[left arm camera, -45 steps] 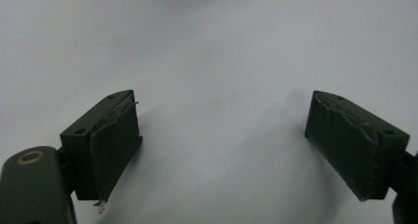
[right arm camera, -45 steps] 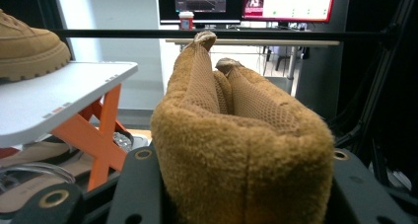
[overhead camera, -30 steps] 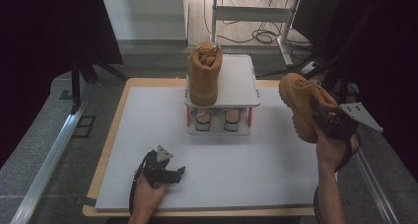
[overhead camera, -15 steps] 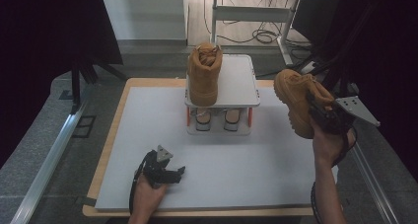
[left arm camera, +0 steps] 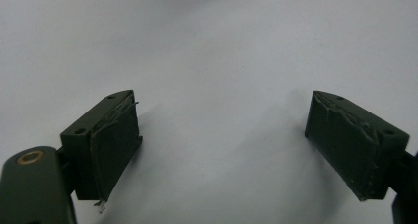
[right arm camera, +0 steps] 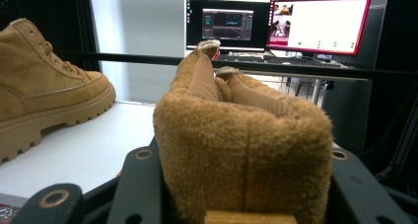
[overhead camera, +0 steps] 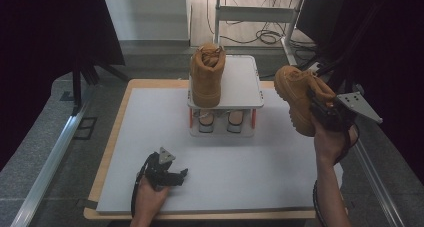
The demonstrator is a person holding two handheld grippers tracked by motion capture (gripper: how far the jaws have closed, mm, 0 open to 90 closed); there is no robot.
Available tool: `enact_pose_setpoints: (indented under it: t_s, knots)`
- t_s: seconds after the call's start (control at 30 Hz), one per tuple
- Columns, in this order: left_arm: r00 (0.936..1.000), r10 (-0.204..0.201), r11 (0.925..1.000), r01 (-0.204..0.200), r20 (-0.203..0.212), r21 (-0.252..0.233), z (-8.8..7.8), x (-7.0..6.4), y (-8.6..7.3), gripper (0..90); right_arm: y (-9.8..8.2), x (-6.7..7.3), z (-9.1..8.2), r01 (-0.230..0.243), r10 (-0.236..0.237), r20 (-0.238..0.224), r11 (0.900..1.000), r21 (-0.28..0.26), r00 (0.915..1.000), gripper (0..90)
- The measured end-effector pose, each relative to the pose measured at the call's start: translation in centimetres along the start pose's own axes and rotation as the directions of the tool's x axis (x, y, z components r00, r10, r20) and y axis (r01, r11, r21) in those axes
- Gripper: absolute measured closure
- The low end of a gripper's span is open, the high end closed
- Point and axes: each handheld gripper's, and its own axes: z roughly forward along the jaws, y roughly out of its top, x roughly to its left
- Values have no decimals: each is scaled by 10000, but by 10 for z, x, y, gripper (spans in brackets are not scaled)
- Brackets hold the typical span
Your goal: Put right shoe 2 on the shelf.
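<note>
One tan suede boot (overhead camera: 207,74) stands upright on the left half of a small white rack (overhead camera: 242,82) at the back middle of the table; the right gripper view has it at the left (right arm camera: 44,86). A second tan boot (overhead camera: 297,97) hangs in the air to the right of the rack, sole turned left. My right gripper (overhead camera: 325,112) is shut on its heel collar (right arm camera: 241,130), a black jaw on either side. My left gripper (overhead camera: 170,176) rests low near the table's front left. Its jaws stand open (left arm camera: 222,98) over the bare white surface, with nothing between them.
A pair of pale slippers (overhead camera: 217,122) sits on the rack's lower tier. The right half of the rack's top is bare. A white mat (overhead camera: 225,187) covers the wooden table. Monitors (right arm camera: 320,24) glow beyond it, and cables (overhead camera: 260,37) lie on the floor behind.
My right gripper has carried its boot up and leftward, closer to the rack. The left gripper has stayed where it was.
</note>
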Motion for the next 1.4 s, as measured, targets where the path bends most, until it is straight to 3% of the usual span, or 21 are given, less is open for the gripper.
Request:
enact_pose_setpoints:
  t_s: [0.6, 1.4]
  knots:
    - [10000, 43, 10000, -43, -10, 14, 0, 0, 0, 131, 21, 21, 11, 124, -138, -484, 9995, -297, 9987, 561]
    - [10000, 28, 10000, -28, -8, -13, 0, 0, 0, 131, 28, 57, 36, 295, -348, -1324, 9987, -419, 9906, 561]
